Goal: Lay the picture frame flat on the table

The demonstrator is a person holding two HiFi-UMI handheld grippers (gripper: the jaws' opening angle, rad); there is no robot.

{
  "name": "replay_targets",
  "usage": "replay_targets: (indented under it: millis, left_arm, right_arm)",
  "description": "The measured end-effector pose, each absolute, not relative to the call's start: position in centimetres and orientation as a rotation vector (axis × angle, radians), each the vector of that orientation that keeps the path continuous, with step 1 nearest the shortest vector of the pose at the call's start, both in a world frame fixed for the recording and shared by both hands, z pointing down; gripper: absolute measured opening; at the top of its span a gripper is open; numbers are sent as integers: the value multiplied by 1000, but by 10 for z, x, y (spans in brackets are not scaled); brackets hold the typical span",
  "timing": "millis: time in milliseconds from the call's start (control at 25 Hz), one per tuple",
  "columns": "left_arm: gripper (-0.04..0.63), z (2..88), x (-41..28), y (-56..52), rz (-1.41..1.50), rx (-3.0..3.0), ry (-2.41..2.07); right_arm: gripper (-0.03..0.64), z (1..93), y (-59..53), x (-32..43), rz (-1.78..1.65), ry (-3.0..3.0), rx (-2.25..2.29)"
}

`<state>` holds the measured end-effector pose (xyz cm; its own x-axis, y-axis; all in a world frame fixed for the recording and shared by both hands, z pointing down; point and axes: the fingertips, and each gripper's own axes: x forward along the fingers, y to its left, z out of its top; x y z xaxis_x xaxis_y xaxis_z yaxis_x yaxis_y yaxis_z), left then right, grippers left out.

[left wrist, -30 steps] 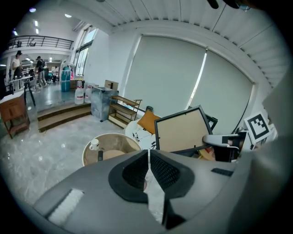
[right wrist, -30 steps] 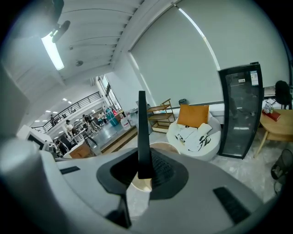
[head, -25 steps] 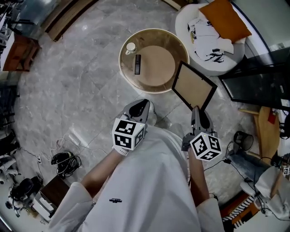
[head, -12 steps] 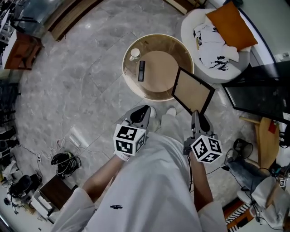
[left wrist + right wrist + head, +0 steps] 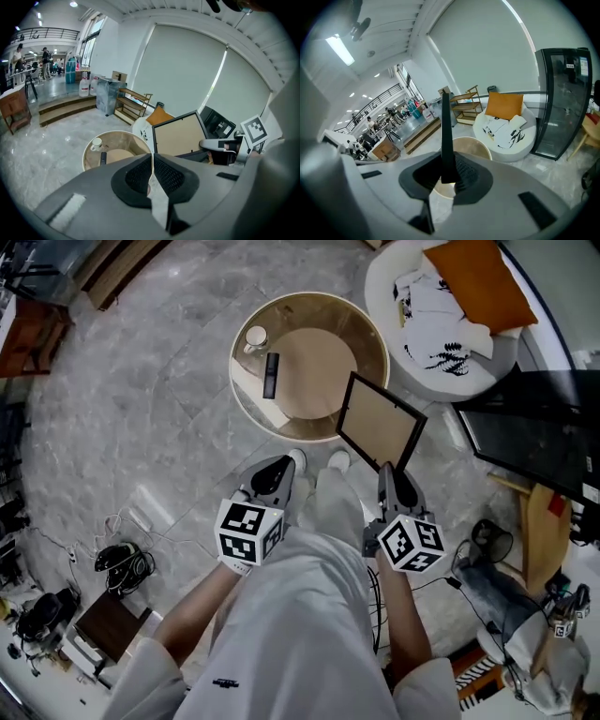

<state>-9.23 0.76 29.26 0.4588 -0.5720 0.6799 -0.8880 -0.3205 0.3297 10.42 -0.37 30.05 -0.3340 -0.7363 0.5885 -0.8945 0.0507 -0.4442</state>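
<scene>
Dark rubber of the right claw (image 5: 448,174) is clamped on the bottom edge of the picture frame (image 5: 380,423), while the left claw (image 5: 151,161) beside it has its jaws together on nothing. Over the last second the frame, held upright and tilted, has come lower and moved from beside the round tabletop (image 5: 319,371) to overlap its near right edge. The laying-down looks close but, I judge, not begun. A cup (image 5: 255,336) and a remote control (image 5: 270,374) sit toward the far left edge, well apart from the frame. The right gripper view gives only the frame's thin edge and the left gripper view shows its tan face. Only the head view places it over the tabletop.
</scene>
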Motion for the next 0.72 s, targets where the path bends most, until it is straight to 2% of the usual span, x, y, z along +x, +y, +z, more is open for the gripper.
replay_targets:
  millis: [400, 720]
  left_arm:
    - [15, 359, -56, -23, 618, 1972, -1192]
    - [14, 417, -58, -34, 649, 1909, -1200]
  right_arm:
    - [54, 367, -41, 123, 1220, -2109, 1586]
    - [54, 426, -58, 115, 1258, -2099, 1517]
